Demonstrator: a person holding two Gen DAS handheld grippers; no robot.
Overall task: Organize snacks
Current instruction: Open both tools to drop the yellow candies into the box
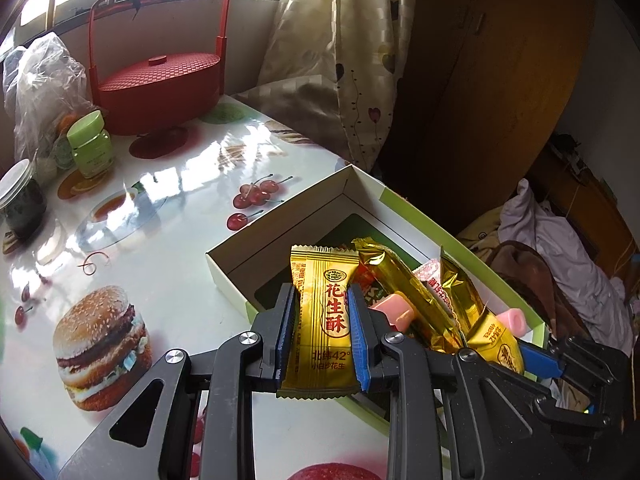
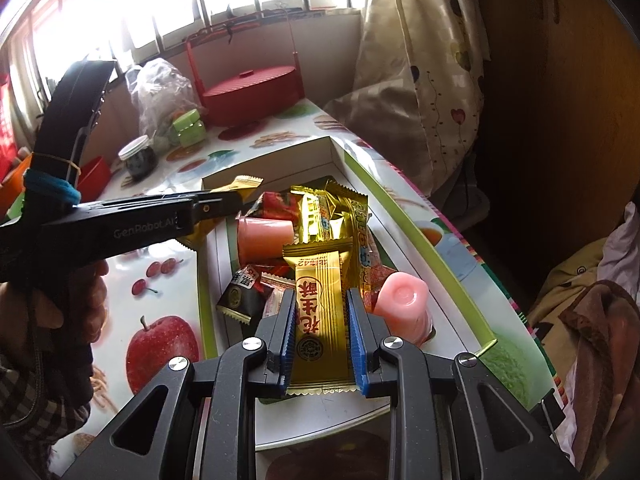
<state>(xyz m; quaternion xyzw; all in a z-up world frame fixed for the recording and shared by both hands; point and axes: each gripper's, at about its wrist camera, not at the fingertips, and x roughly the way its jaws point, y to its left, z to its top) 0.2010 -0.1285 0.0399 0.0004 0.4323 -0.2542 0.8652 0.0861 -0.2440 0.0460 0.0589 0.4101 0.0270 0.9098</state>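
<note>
Between each clamped hand-held gripper's [image 1: 320, 316] [image 2: 322, 320] pads, a gold snack packet [image 1: 322, 320] [image 2: 320, 308].

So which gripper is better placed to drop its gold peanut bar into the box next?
Probably right. The right gripper holds its gold bar directly above the snacks inside the box. The left gripper holds its bar over the box's near edge, partly above the table.
</note>
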